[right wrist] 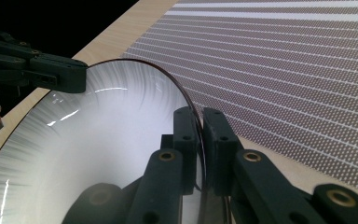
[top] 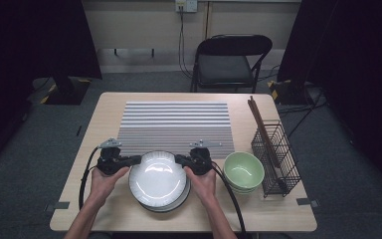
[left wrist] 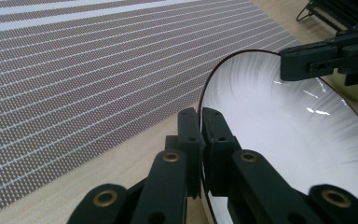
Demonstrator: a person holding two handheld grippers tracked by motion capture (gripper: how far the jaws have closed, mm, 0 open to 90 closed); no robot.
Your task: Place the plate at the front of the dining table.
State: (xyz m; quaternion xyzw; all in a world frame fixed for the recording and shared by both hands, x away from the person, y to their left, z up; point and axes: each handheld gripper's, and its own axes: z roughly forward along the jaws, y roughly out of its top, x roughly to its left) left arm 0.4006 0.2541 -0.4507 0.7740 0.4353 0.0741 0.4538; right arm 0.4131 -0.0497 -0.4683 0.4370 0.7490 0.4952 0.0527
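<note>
A: Okay, quick one. Left hand-held gripper [top: 135,160] is clamped on the left rim of the top white plate [top: 158,178], right hand-held gripper [top: 180,159] clamped on the opposite rim. Both gripper views show the jaws pinched together with the thin rim between them.

B: Where does the plate sit?

A: Near the front of the desk [top: 104,117], on top of a plate stack [top: 171,205], just below the striped placemat [top: 175,124]. You can see a darker rim of the plate below sticking out at the bottom edge. Can't tell if the top plate is lifted off yet or resting.

B: So which step?

A: I'd call it grasp done, lift about to start. Probably headed for the placemat, but that's a guess.

B: What does the next move need?

A: Both hands rising together, level, so the plate doesn't tip or slip out of the pinch. Then forward onto the mat.

B: Anything in the way?

A: Green bowls [top: 243,170], stacked, just beside the right hand [top: 203,181], so the right elbow needs care. Wire basket [top: 276,154] with chopsticks [top: 261,127] further right, well apart. Placemat is bare. Folding chair [top: 229,62] behind the desk, irrelevant.
</note>
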